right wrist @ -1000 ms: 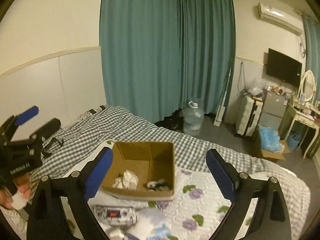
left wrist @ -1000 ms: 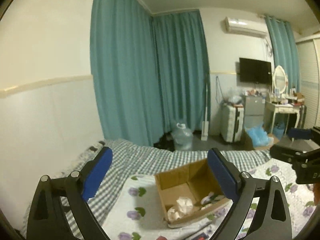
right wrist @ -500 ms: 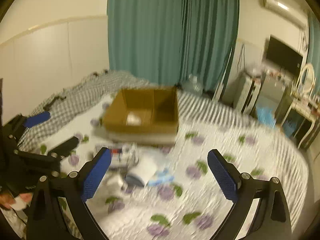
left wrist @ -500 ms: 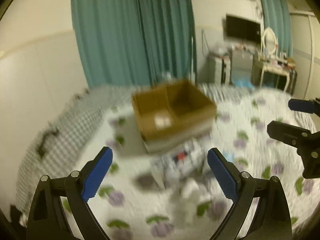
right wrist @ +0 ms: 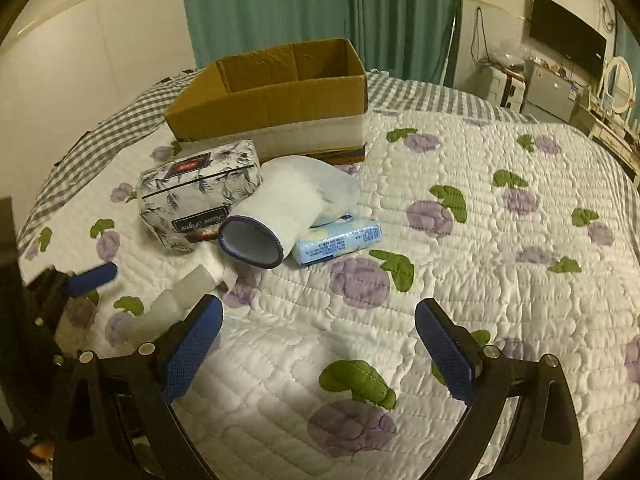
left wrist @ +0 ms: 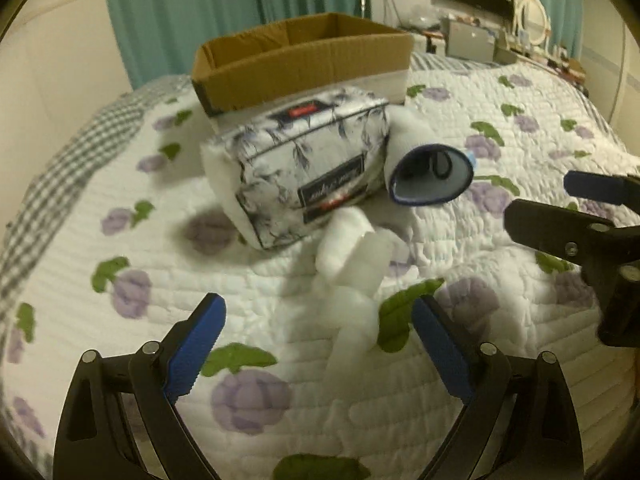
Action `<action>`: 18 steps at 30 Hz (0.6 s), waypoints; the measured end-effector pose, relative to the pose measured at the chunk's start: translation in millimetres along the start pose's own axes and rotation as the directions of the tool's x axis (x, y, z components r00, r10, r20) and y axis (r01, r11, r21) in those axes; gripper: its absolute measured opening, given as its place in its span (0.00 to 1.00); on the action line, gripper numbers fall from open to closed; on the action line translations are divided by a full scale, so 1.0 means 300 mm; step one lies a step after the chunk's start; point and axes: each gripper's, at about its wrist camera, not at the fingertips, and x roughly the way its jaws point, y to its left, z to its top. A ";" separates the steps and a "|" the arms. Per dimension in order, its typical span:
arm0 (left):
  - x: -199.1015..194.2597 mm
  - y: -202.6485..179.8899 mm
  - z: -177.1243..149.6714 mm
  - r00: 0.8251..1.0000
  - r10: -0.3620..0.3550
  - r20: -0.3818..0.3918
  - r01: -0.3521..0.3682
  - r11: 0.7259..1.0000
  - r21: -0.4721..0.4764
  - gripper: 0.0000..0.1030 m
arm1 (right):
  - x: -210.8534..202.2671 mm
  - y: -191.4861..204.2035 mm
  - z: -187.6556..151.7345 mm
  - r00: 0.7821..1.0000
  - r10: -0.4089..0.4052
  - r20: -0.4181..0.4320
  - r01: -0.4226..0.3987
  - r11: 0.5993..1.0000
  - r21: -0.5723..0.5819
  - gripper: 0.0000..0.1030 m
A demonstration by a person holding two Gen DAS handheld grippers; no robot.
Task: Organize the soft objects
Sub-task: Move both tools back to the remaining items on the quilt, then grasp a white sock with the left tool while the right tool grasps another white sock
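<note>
- The left gripper (left wrist: 318, 354) is pointing down at the quilt (left wrist: 520, 128) on the bed.
- Its two blue fingers (left wrist: 196, 350) are standing wide apart, and its jaws have just been closing a little. Nothing is being squeezed between them.
- A white crumpled tissue (left wrist: 352, 256) is lying just ahead of the left gripper, reaching down into the gap between its fingers. I cannot tell if the pads are touching it.
- A flowery tissue pack (left wrist: 304, 168) is sitting farther ahead of the left gripper, past the white tissue.
- A rolled white cloth with a dark blue rim (left wrist: 430, 176) is lying ahead and a bit to the right, touching the flowery pack.
- A brown cardboard box (left wrist: 304, 60) is standing behind the pack, farthest from the left gripper.
- The right gripper (right wrist: 318, 354) is also pointing down at the quilt, with its blue fingers (right wrist: 442, 350) wide apart and nothing between them.
- In the right wrist view, the rolled cloth is lying ahead and to the left of the right gripper.
- A small light blue tissue packet (right wrist: 338, 242) is lying straight ahead of the right gripper, tucked against the rolled cloth.
- The flowery pack is sitting ahead and farther left, and the box is behind everything.
- The left gripper is showing at the left edge of that view, near the white tissue.
</note>
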 end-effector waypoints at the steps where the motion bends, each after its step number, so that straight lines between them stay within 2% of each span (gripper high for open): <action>1: 0.012 0.009 0.004 1.000 -0.022 -0.011 0.022 1.000 -0.012 0.80 | 0.001 -0.001 0.002 1.000 0.000 0.000 0.000 1.000 0.005 0.95; 3: 0.031 0.013 0.010 0.997 -0.063 -0.038 0.062 0.998 -0.011 0.58 | 0.009 -0.004 -0.001 1.000 -0.004 -0.006 0.005 1.000 0.015 0.95; 4: 0.041 0.012 0.006 0.995 -0.087 -0.051 0.087 0.996 -0.004 0.52 | 0.009 -0.002 -0.002 1.000 -0.005 -0.008 0.005 1.000 0.019 0.95; 6: 0.041 0.011 0.001 0.992 -0.114 -0.056 0.115 0.993 0.007 0.35 | 0.013 -0.002 -0.001 1.000 -0.011 -0.015 0.011 1.000 0.023 0.95; 8: 0.025 0.013 -0.003 0.989 -0.136 -0.051 0.137 0.990 0.026 0.30 | 0.011 0.003 0.000 1.000 -0.021 -0.015 0.021 1.000 0.020 0.95; 12: -0.009 0.044 -0.003 0.988 -0.149 -0.045 0.151 0.988 0.032 0.28 | -0.003 0.019 -0.001 0.999 -0.041 -0.008 0.041 0.999 0.010 0.95; 18: -0.068 0.149 0.033 0.991 -0.132 0.012 0.132 0.991 0.007 0.28 | -0.032 0.065 0.009 0.999 -0.034 -0.001 0.034 0.999 -0.007 0.95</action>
